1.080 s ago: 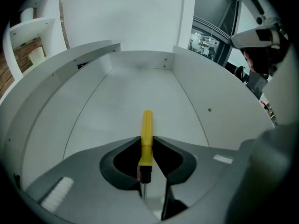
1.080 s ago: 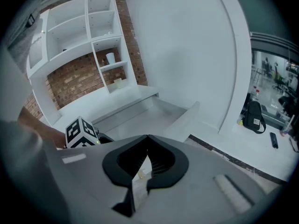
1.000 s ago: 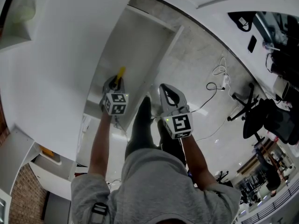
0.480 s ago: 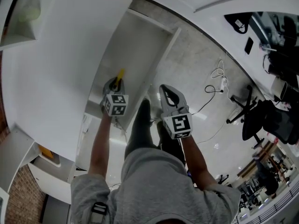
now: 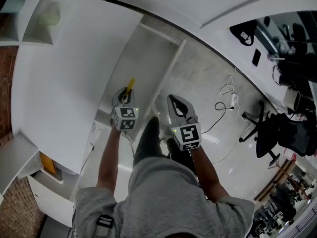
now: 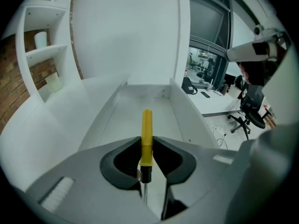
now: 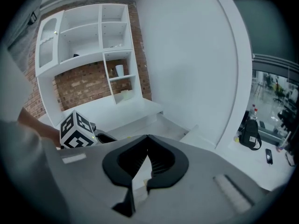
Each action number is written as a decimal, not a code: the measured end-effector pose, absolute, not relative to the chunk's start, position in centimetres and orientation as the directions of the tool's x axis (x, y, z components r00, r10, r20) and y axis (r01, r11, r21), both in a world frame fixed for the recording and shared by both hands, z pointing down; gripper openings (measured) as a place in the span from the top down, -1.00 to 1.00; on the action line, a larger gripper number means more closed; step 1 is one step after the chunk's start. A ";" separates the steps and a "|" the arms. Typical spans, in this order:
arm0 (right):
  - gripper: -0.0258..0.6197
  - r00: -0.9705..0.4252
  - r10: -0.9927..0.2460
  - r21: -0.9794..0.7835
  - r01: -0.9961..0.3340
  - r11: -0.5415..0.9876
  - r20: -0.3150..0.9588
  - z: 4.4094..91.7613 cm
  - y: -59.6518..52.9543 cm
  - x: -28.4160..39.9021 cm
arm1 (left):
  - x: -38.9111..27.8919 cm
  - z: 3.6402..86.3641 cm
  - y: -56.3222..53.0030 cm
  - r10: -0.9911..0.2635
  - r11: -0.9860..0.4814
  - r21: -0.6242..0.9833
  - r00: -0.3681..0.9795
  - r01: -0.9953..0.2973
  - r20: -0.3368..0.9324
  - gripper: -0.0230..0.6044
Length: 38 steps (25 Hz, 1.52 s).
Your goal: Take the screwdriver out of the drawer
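Left gripper's [image 6: 146, 143] fingers only pinch the yellow screwdriver [image 6: 146, 129] by its handle, so it might swivel loose into the drawer [image 6: 181, 107].

Steeply downward head and left gripper views share drawer [image 5: 141, 58].

Bright, even and cool throughout, with no hard shadows. Nearly washed out on the white surface [image 5: 59, 83] left of the left hand-held gripper [image 5: 125, 92]. Glossy glare on the floor [image 5: 218, 138] right of the right hand-held gripper [image 5: 177, 102]. Heavily bowed at the edges, black-cornered in both gripper views; soft far beyond the jaws.
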State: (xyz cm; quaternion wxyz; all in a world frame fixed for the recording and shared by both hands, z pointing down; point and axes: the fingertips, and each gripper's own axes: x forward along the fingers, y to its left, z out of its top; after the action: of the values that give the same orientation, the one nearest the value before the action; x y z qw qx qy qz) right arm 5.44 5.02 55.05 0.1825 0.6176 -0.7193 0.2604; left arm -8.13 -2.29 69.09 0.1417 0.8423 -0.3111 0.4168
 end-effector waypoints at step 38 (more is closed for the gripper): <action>0.91 -0.413 -0.815 -0.116 -0.908 0.402 0.408 44.1 -2.5 -4.8 | -17.0 50.9 -6.8 -0.726 -0.515 -0.127 0.352 -0.848 0.591 0.66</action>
State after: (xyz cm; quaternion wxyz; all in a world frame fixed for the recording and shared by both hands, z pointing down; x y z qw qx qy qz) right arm -4.83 -2.48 44.14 0.1446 0.5223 -0.8246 0.1621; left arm -16.95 -6.83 50.91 0.1008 0.8160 -0.4821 0.3025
